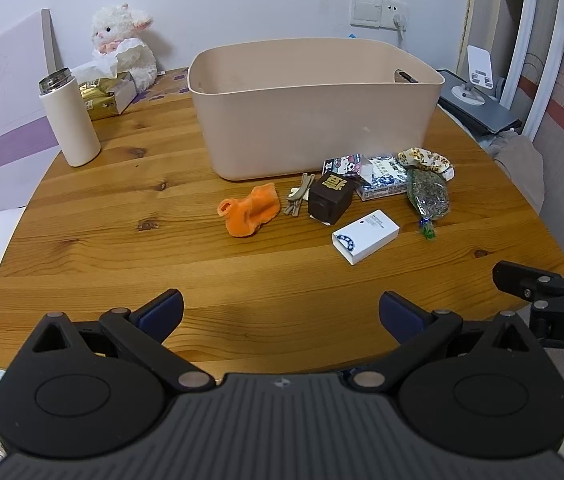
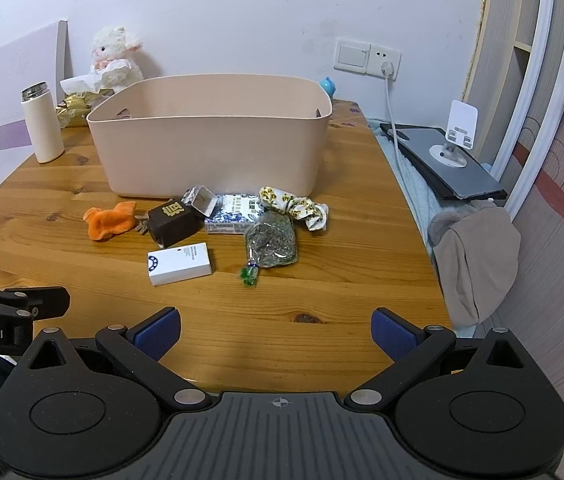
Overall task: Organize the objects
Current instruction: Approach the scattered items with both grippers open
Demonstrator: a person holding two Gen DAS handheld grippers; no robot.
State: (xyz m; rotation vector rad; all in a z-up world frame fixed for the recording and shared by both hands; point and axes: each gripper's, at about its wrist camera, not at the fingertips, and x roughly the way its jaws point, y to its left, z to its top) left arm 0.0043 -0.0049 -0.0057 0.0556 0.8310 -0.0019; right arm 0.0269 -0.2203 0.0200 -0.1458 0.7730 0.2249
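Wooden table fills both wrist views. Beige bin stands upright at 12 o'clock, toward the table's far edge; what's inside can't be seen from here.

White flask at 10 o'clock, upright, well apart from the bin. Tissue pack and plush lamb sit behind it by the wall.

Loose items are clustered just in front of the bin, 12 to 1 o'clock in the left view:
- blue-white patterned box, near the bin wall
- floral scrunchie, right end of the cluster
- clear bag of dried herbs, touching the patterned box
- white box, nearest the grippers
- orange sock, left end of the cluster
- dark brown box, between sock and patterned box
- small cartoon-print box, lid flap up
- hair clips, between sock and brown box

Left gripper: jaws spread wide, holding nothing, low over the near table edge at 6 o'clock. Right gripper: same, jaws wide apart, nothing between them.
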